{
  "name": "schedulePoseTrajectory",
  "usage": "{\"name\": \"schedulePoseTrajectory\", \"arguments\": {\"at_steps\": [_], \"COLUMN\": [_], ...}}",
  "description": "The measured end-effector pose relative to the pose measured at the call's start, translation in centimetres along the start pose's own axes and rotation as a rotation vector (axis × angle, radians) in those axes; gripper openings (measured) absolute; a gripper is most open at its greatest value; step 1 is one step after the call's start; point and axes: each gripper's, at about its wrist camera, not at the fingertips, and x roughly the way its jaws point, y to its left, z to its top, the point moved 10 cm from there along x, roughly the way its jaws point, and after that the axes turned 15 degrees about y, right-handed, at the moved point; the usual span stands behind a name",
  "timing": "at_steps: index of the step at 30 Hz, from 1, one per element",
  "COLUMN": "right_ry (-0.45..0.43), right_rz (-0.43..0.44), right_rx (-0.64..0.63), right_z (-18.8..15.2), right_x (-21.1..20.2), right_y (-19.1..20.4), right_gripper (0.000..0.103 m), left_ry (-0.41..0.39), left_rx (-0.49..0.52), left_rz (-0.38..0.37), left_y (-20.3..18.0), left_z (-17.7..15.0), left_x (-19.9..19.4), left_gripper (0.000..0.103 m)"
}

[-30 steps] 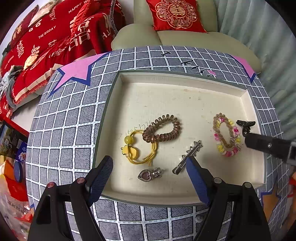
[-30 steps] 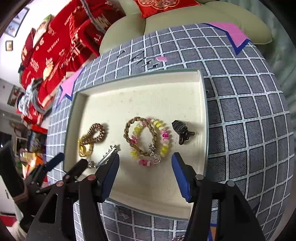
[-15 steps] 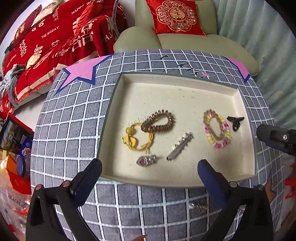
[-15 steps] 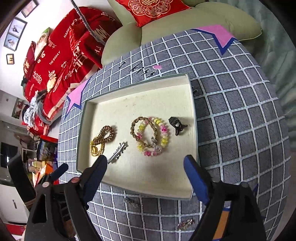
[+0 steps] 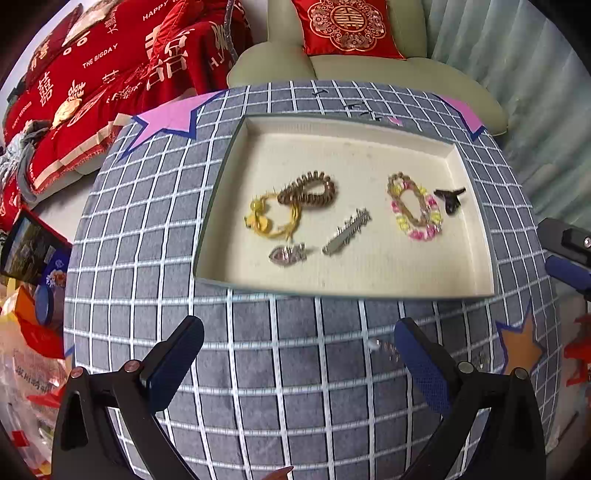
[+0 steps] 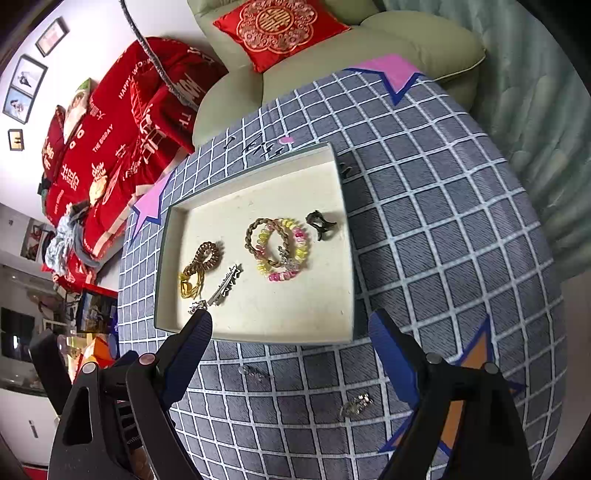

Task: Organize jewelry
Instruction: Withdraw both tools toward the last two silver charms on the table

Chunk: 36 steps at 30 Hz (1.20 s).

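**Both grippers wide and empty, jewelry in the tray**

At the bottom of the left wrist view, the left gripper (image 5: 295, 354) stands spread to its widest over bare checked cloth (image 5: 258, 369), nothing between its blue pads. In the right wrist view the right gripper (image 6: 291, 332) fills the lower frame, its jaws having just been opening, with nothing held; its left pad overlaps the tray's near corner. Between the right gripper's fingers, low in the frame, two small silvery pieces lie on the cloth: a clear clip (image 6: 255, 372) and a metal clip (image 6: 355, 403) further right.

Beyond, mid-frame, sits the cream tray (image 5: 369, 273). Inside it, from left: a yellow cord bracelet (image 5: 271, 219) touching a brown coil hair tie (image 5: 308, 190), a small pink-stone clip (image 5: 287, 254) near the front wall, a silver hair clip (image 5: 347, 232) at the middle, a beaded bracelet (image 5: 415, 212), and a black claw clip (image 5: 450, 198) just beside it at the right.

At the top of the frame stand a pale sofa (image 5: 369, 70) with a red cushion (image 5: 347, 26) and red bedding (image 5: 110, 74) at upper left.
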Motion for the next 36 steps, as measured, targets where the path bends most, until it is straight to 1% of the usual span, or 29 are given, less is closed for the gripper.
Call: {"name": "schedulePoseTrajectory", "arguments": {"at_steps": [3,7,9,11,15,17,20,21,24,29,36], "right_ry": [-0.019,-0.041,-0.048,-0.036,0.009,0.050,0.166,0.187,0.218,0.257,0.274], "right_rz": [-0.022,-0.065,-0.071,-0.075,-0.096,-0.118,-0.143,-0.155,-0.196,-0.215,-0.244], "right_rx": [0.004,0.004,0.008,0.018,0.040,0.052,0.084,0.097,0.109,0.114,0.093], "right_z": [-0.9,-2.2,-3.0,-3.9,-6.1,-7.2,-9.1,-9.6,-10.5,-11.4,-11.7], "right_x": [-0.6,-1.1,-1.1,-0.8,0.4,1.2,3.2,3.7,4.6,5.5,6.4], "right_y": [-0.4,-1.0,-1.3,-1.8,-3.0,-3.8,-5.2,-5.8,-7.0,-8.3,-8.9], "right_gripper": [0.089,0.089,0.089,0.089,0.089,0.089,0.089,0.089,0.089,0.089,0.089], "left_ry": [0.011,0.037,0.057,0.074,0.107,0.125,0.149,0.154,0.170,0.188,0.206], "left_rx": [0.003,0.020,0.015,0.006,-0.009,-0.011,-0.026,-0.031,-0.054,-0.074,-0.124], "left_rz": [-0.001,0.028,0.023,0.007,-0.020,-0.053,-0.098,-0.105,-0.132,-0.147,-0.171], "left_y": [0.0,0.1,0.2,0.2,0.1,-0.2,-0.7,-0.8,-1.4,-2.3,-3.8], "left_z": [-1.1,-2.8,-3.6,-4.2,-5.3,-5.7,-5.9,-5.9,-5.7,-5.0,-3.2], "left_x": [0.1,0.8,1.3,1.9,2.9,3.3,3.8,4.0,4.5,5.4,7.0], "left_gripper": [0.103,0.103,0.103,0.103,0.103,0.103,0.103,0.103,0.103,0.103,0.103]}}
